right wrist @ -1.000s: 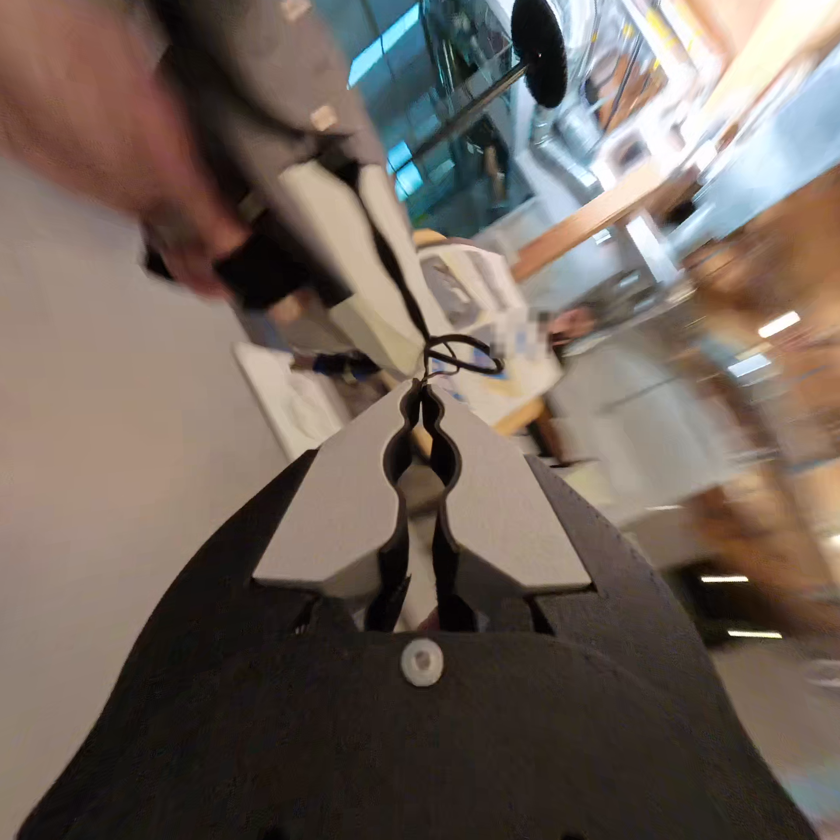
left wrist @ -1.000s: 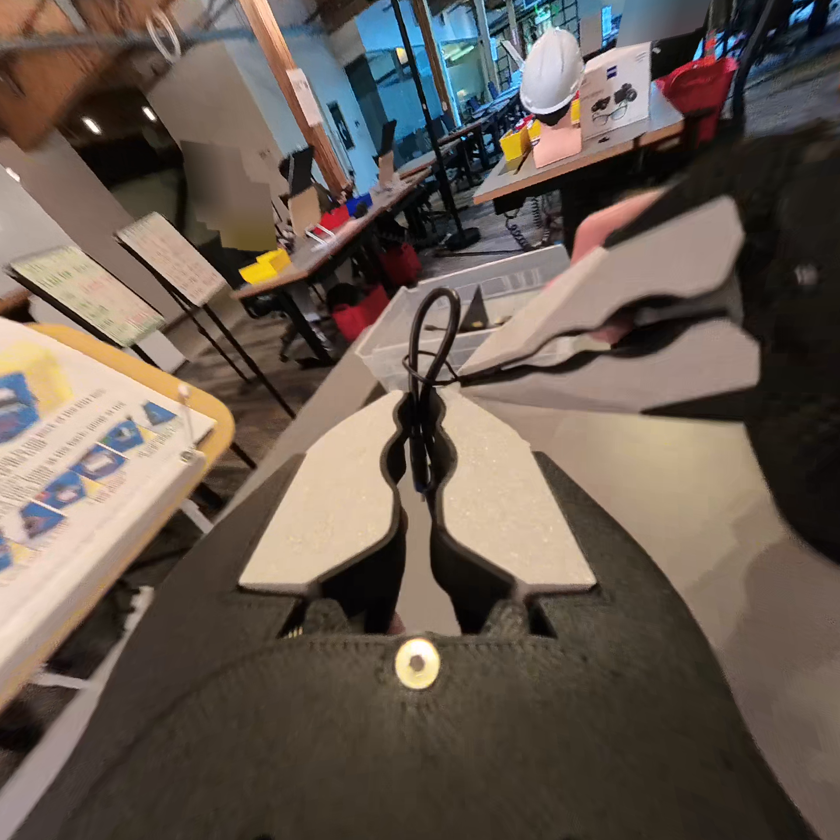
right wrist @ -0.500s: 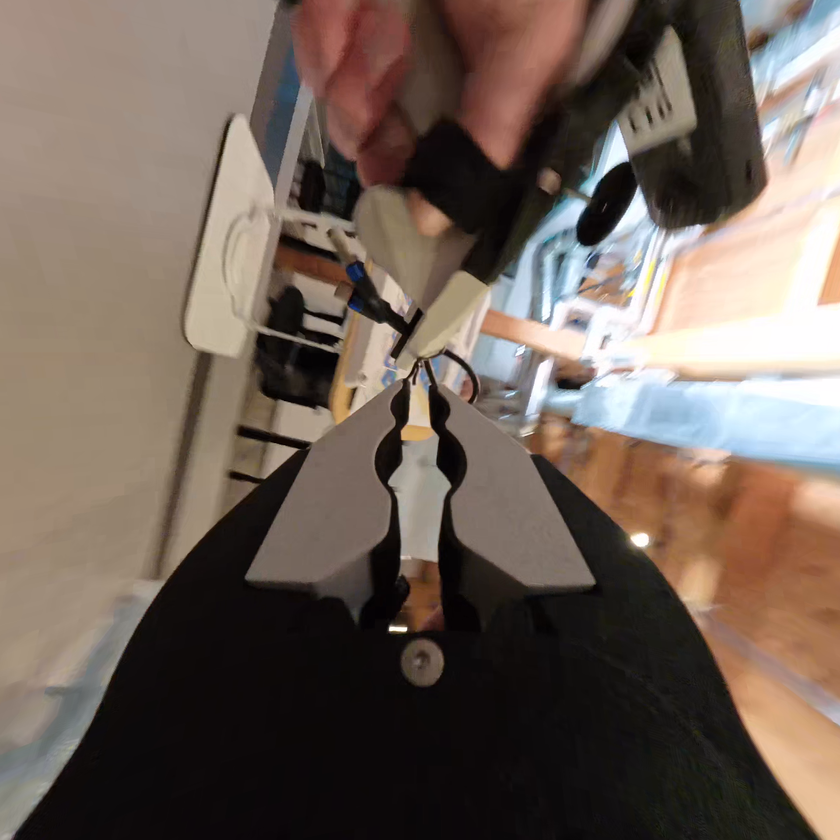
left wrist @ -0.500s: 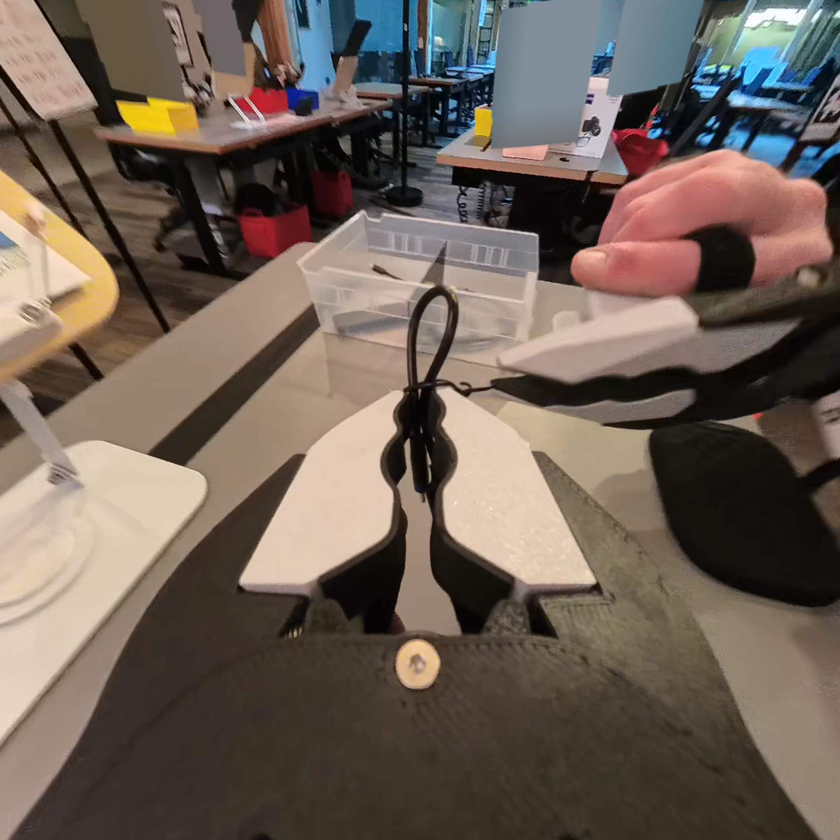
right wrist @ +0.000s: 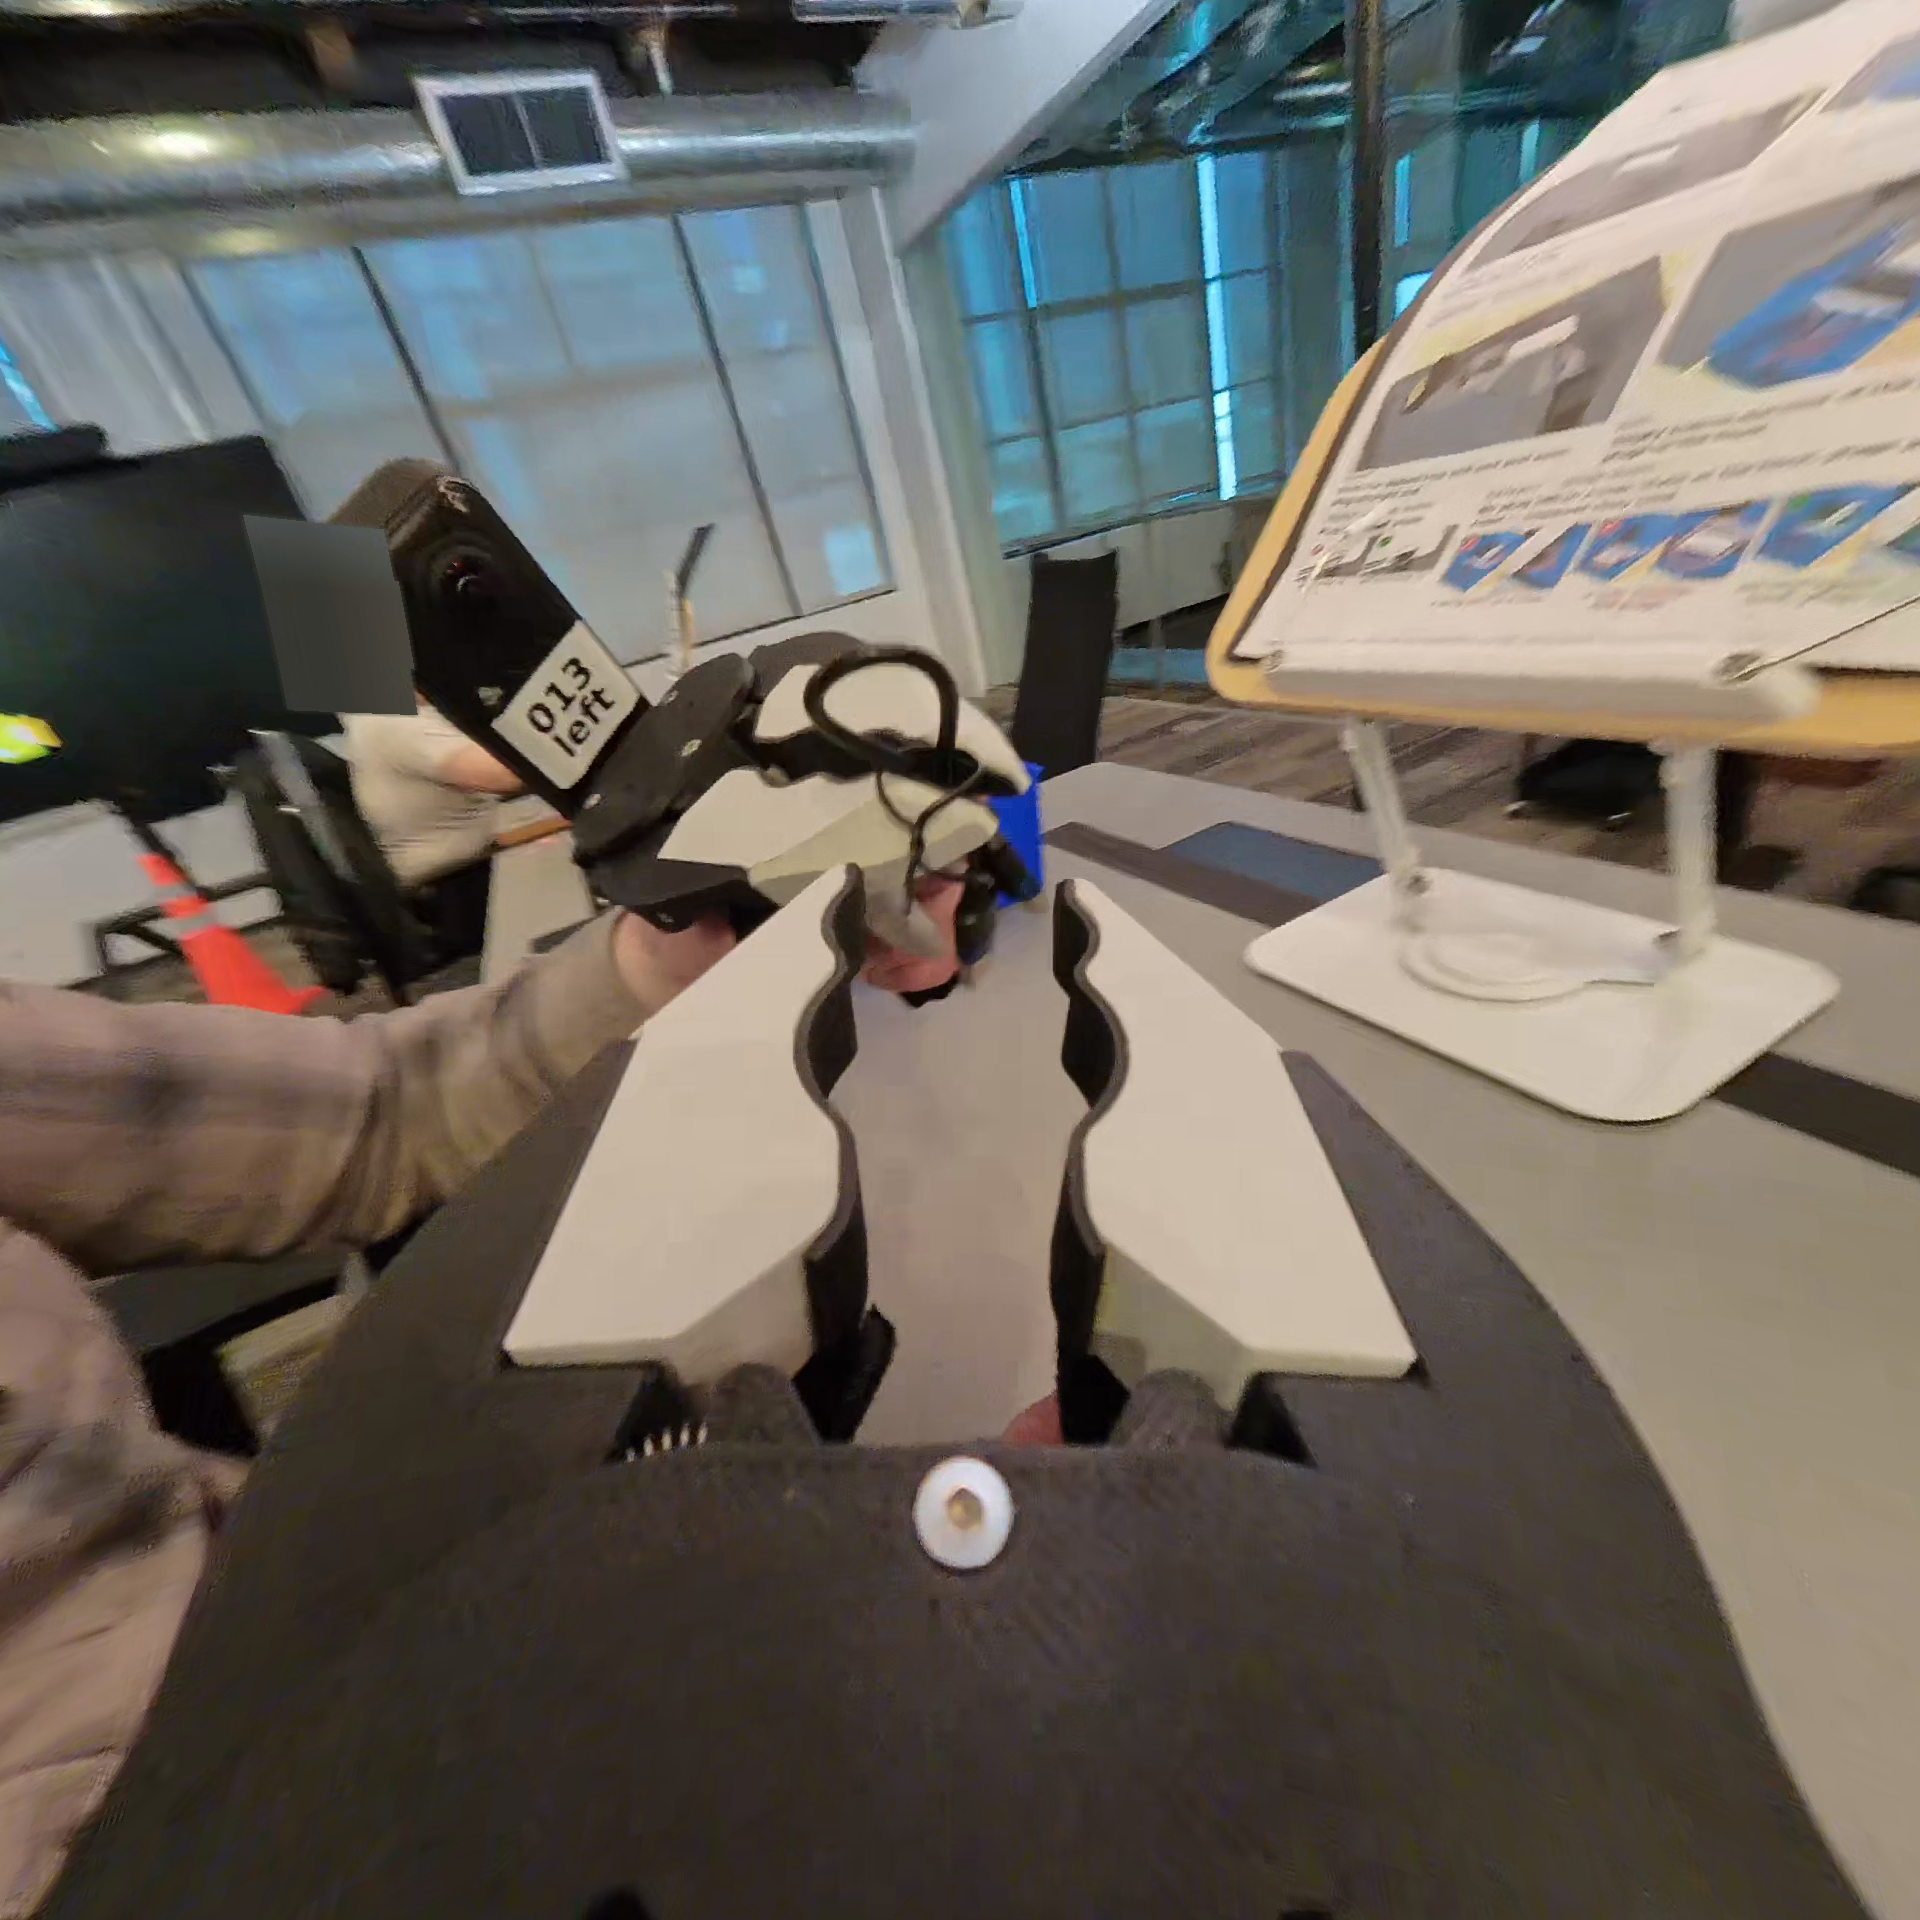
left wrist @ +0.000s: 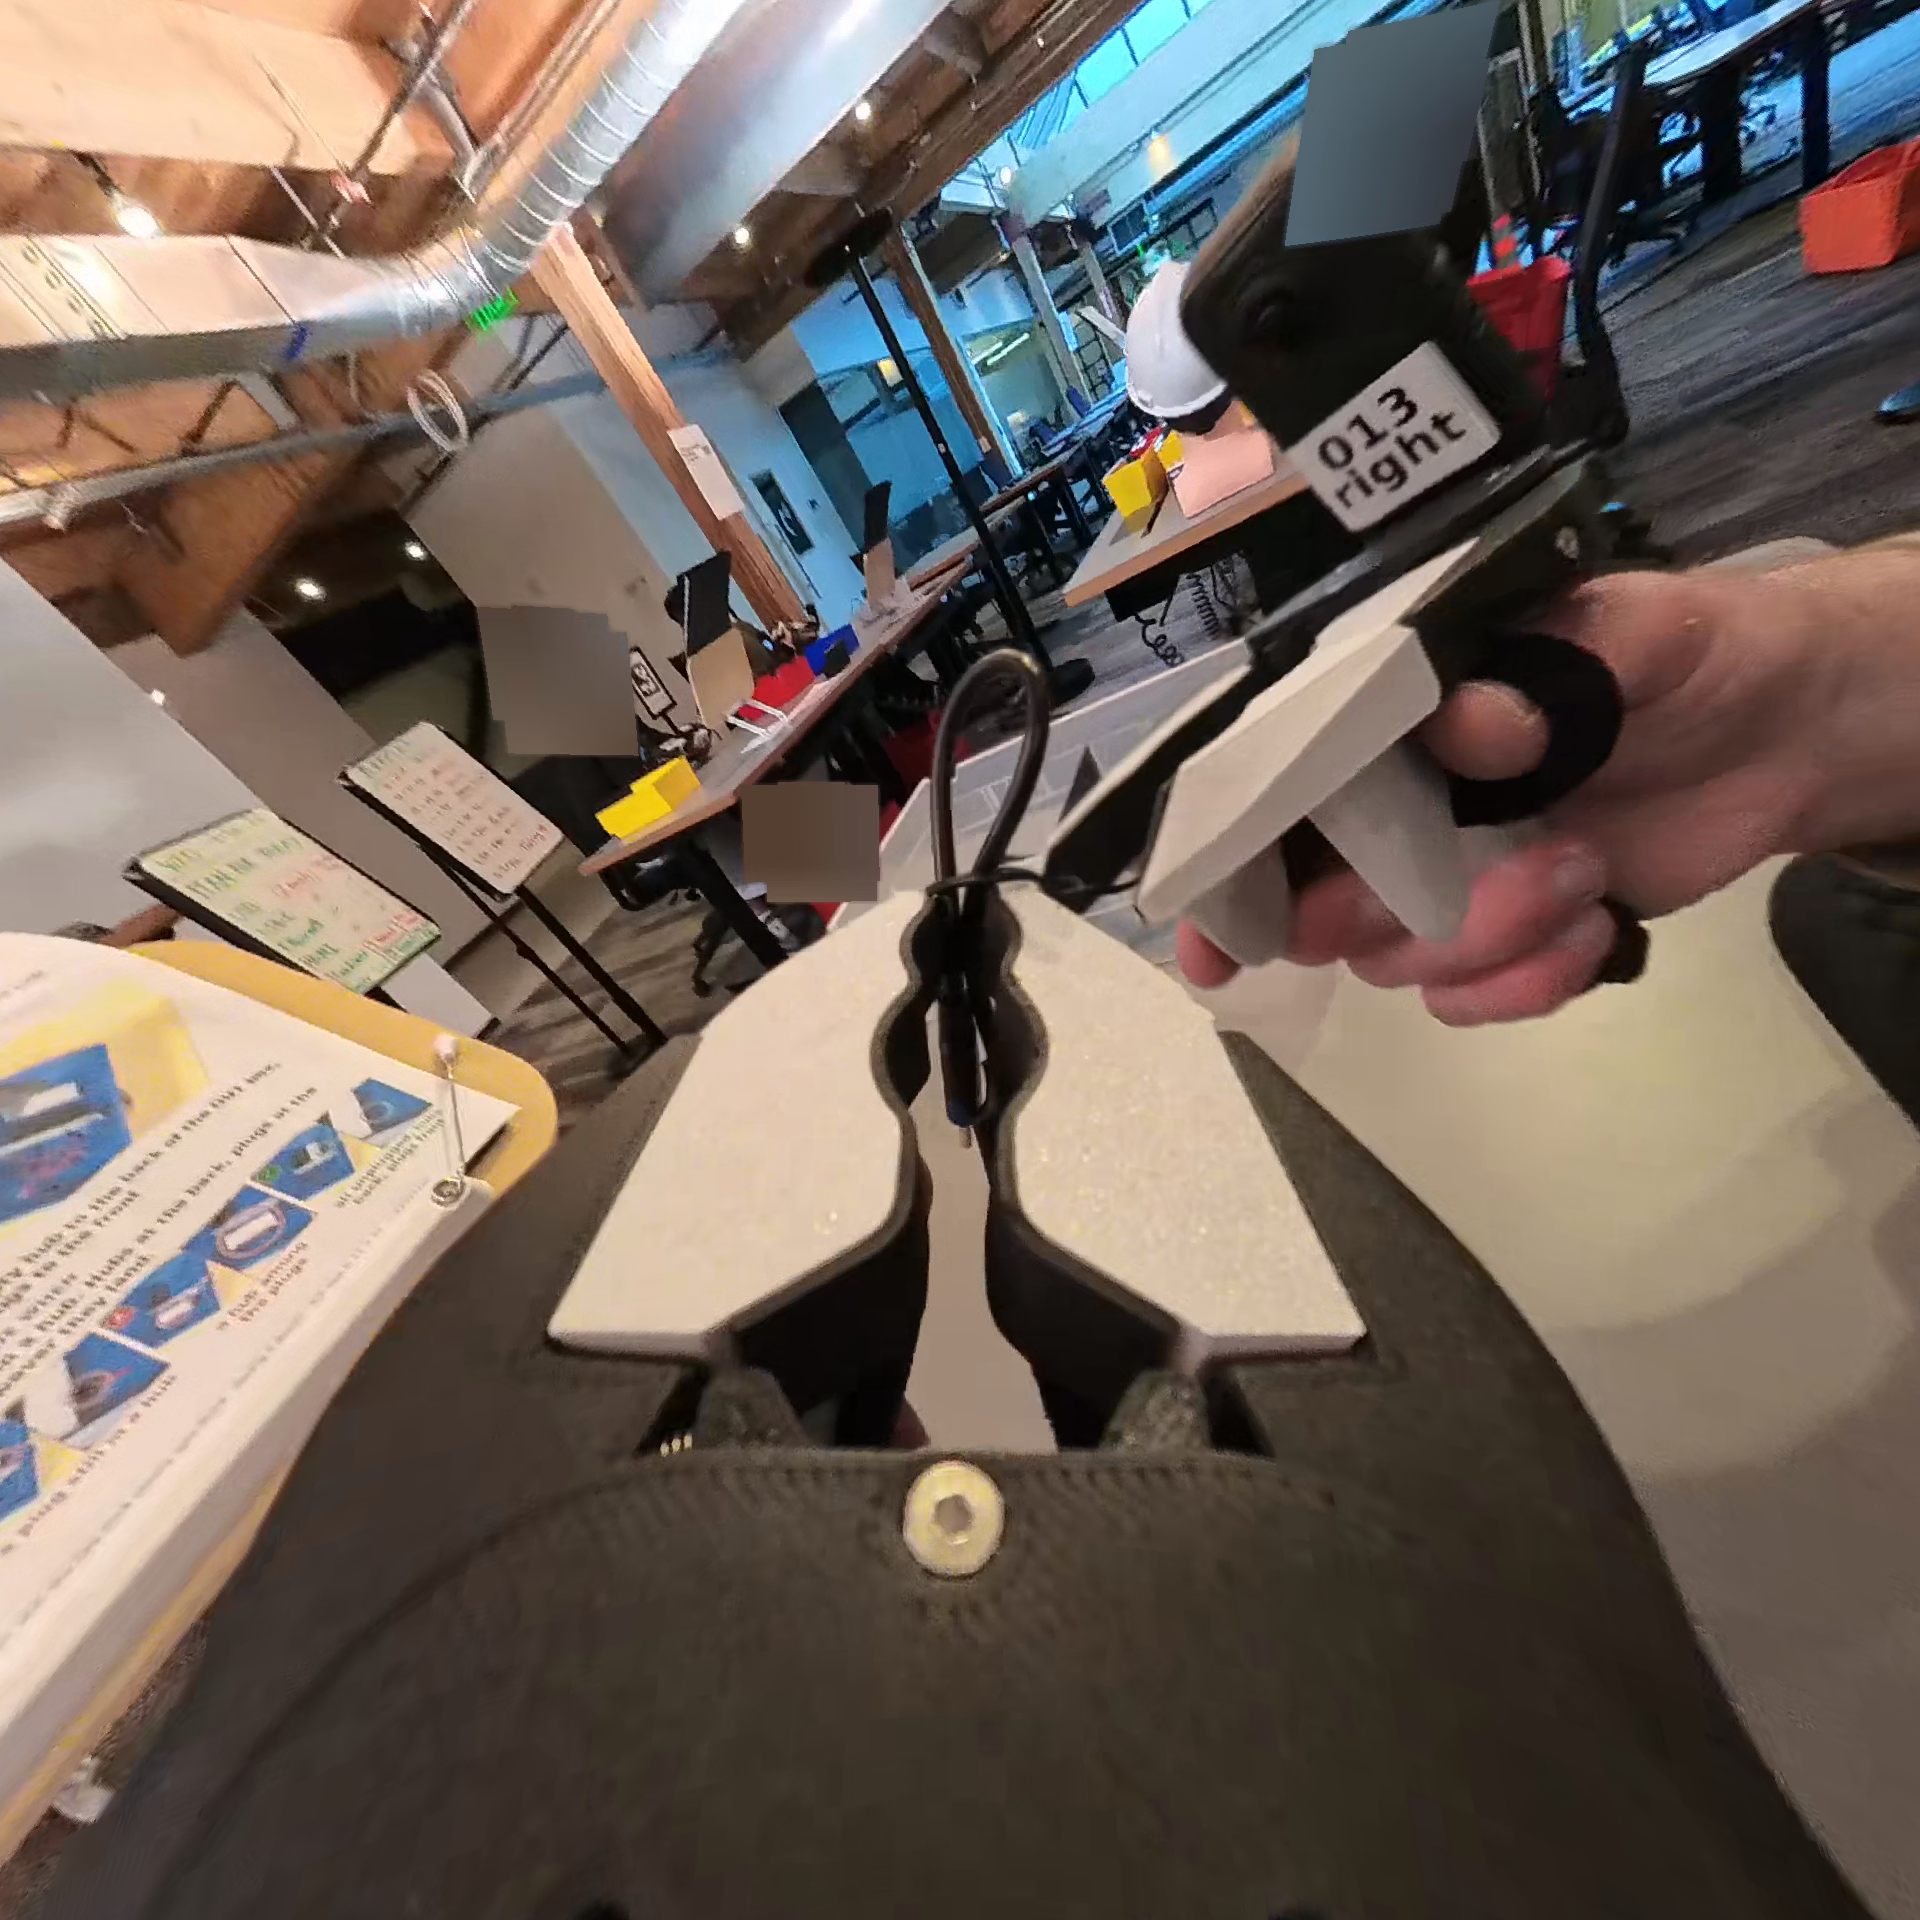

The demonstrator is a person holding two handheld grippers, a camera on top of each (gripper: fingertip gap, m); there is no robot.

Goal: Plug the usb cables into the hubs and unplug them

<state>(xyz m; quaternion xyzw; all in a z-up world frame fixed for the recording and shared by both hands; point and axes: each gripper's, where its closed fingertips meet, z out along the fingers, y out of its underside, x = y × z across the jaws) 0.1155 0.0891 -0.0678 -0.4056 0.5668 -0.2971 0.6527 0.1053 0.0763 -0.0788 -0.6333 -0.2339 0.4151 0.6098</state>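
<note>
Since 0.5 s ago right tongs (right wrist: 956,904) let go, fingers now spread wide, empty. Left tongs (left wrist: 961,925) clamped on looped black cable (left wrist: 977,790), plug between fingers. Document stand (right wrist: 1538,997) right of right tongs.

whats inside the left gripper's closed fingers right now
The left gripper is clamped on a bundled black usb cable; its loop sticks out past the tips. The plug end between the pads is mostly covered, so its type cannot be told.

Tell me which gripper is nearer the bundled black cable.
Left. The left gripper is shut on the black cable; the right gripper is open, empty, a short way off to its side.
</note>
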